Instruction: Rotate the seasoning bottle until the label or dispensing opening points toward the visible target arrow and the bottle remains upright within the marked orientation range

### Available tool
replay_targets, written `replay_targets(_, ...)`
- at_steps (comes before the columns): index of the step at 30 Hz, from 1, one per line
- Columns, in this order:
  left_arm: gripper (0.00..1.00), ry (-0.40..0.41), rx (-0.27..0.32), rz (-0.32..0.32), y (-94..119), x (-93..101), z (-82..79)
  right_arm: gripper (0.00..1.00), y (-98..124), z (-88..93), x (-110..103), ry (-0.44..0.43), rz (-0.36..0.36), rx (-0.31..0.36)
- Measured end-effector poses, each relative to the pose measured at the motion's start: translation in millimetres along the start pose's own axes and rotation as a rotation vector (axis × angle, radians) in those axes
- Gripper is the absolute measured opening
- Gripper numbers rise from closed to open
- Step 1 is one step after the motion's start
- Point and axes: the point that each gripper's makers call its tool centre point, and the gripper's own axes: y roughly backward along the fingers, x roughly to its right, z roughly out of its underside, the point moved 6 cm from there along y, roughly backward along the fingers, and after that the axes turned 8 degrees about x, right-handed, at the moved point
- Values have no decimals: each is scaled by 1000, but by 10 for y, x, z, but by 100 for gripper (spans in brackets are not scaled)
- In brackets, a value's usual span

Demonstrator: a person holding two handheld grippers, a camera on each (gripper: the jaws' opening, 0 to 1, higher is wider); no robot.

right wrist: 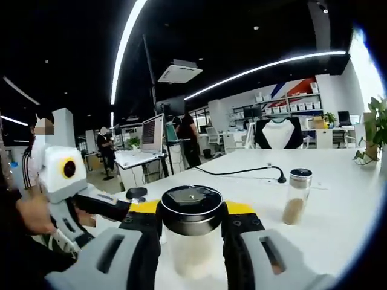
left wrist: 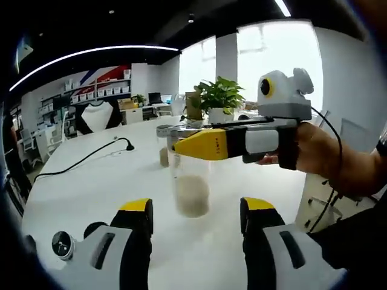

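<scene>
In the left gripper view we hold the left gripper (left wrist: pixel 196 217) with its jaws spread apart and empty, the seasoning bottle (left wrist: pixel 190 181) standing upright on the white counter (left wrist: pixel 91 181) just ahead, between the jaw tips but untouched. Its long axis runs vertical, so the turn must go about that axis. The right gripper (left wrist: pixel 181 145) reaches across from the right and clamps the bottle at its cap, clearly the nearer tool. In the right gripper view we see what the other hides: the dark cap (right wrist: pixel 192 205) from above, pinched between the jaws, and a second shaker (right wrist: pixel 297 196) well apart toward the counter's far edge. We see no target arrow.
</scene>
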Motion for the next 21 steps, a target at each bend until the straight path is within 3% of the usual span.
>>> replay_targets(7,60,6,18,46,-4,86,-45,35,133,-41,-234,-5,-59,12)
replay_targets(11,56,5,55,131,10,189,-116,35,199,-72,-393,-36,-122,26)
replay_targets(14,49,-16,99,230,38,302,-190,35,247,-126,-495,-60,-172,46)
replay_targets(19,45,-22,126,236,83,321,-257,35,308,-225,-566,-45,-203,70)
replay_targets(21,44,-43,141,201,81,348,-289,35,312,-243,-579,-34,-201,88)
